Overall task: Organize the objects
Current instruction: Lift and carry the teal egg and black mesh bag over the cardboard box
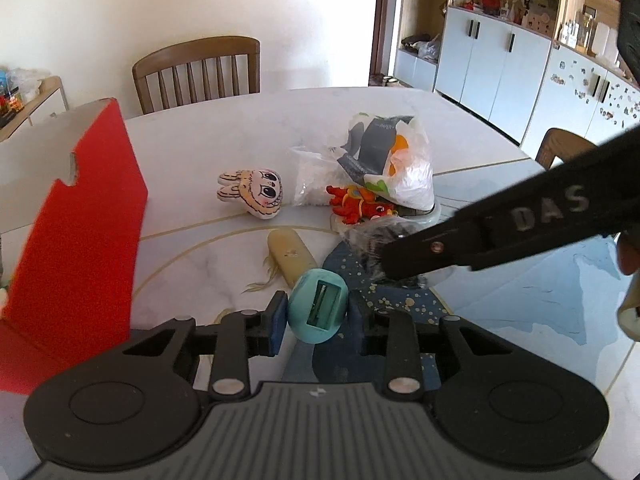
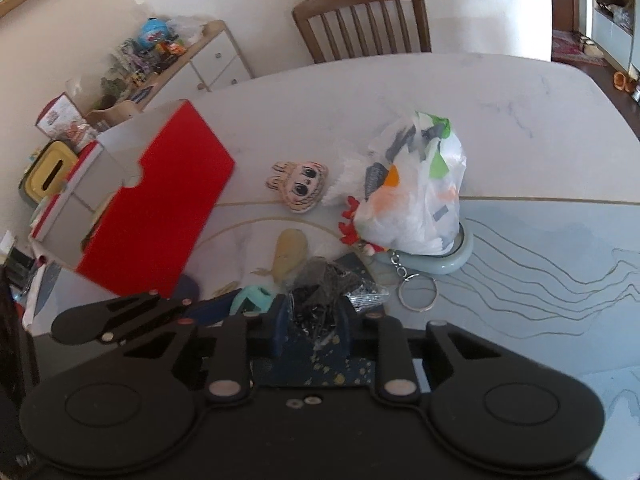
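Observation:
My left gripper (image 1: 317, 320) is shut on a pale teal egg-shaped thing (image 1: 318, 312) with a rectangular slot in its face, held just above the table. My right gripper (image 2: 310, 328) is shut on a crinkly clear bag of small black pieces (image 2: 324, 300). It holds the bag over a dark blue, gold-speckled mat (image 2: 320, 364). In the left wrist view the right gripper (image 1: 386, 266) reaches in from the right with that bag (image 1: 372, 240) at its tip. The left gripper (image 2: 120, 320) and the teal thing (image 2: 252, 298) show at the lower left of the right wrist view.
On the marble table (image 2: 400, 92) lie a bunny-eared plush face (image 2: 298, 186), a beige plush stick (image 2: 290, 254), a red dragon toy (image 1: 356, 204) and a key ring (image 2: 418, 290). A white plastic bag (image 2: 416, 192) sits on a pale dish (image 2: 460, 256). An open red-and-white box (image 2: 156, 200) stands left. A chair (image 2: 360, 16) is behind.

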